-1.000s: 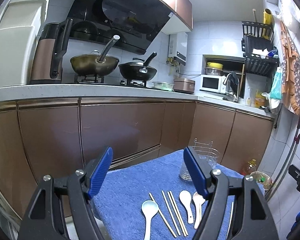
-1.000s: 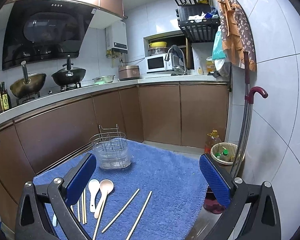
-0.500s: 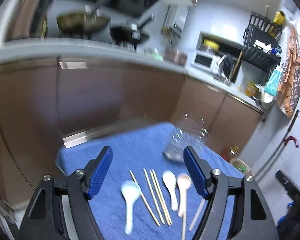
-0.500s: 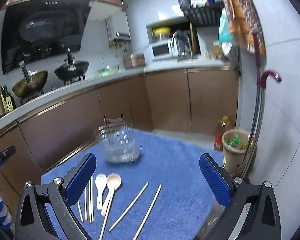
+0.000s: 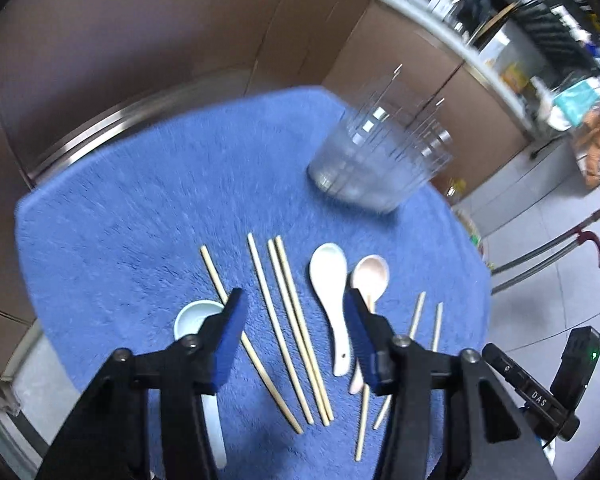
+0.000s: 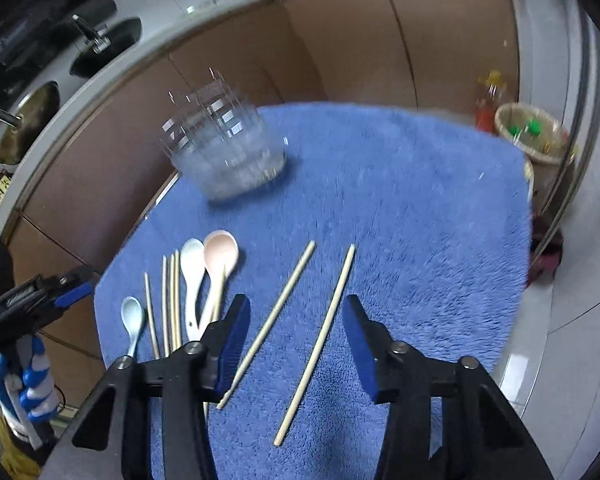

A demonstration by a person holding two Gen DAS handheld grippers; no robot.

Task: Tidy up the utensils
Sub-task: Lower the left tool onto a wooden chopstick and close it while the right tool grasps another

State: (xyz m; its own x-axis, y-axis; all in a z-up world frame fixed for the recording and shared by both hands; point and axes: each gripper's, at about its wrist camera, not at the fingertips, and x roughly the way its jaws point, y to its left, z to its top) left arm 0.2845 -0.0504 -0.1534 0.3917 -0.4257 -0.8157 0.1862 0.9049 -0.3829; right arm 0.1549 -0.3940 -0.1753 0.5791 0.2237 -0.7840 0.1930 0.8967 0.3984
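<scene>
Six pale wooden chopsticks and three spoons are laid out on a blue towel [image 5: 148,208] spread over a small table. In the left wrist view, one chopstick [image 5: 260,364] lies slanted at the left, a single chopstick and a touching pair [image 5: 300,328] lie beside it, and two more [image 5: 416,320] are seen at the right. A white spoon [image 5: 332,292] and a pink spoon [image 5: 370,280] lie side by side, bowls away from the camera, and a pale blue spoon [image 5: 190,320] is partly hidden behind the left finger. A clear utensil holder with a wire frame [image 5: 376,160] stands farther back on the towel, blurred. The left gripper [image 5: 294,320] is tilted steeply down over the utensils; its jaws have just been closing and are spread partway, with the chopsticks seen on the towel between them but nothing pinched. In the right wrist view, the right gripper [image 6: 296,328] is likewise pitched downward above two separate chopsticks [image 6: 320,340]; its jaws have just been closing too, are still parted, and nothing is gripped. At the left edge of that view, a hand in a blue and white striped glove [image 6: 24,380] is wrapped round the other gripper's handle. Brown cabinets [image 6: 340,52] are seen behind the table, and a bin [image 6: 536,140] stands on the floor to the right.
</scene>
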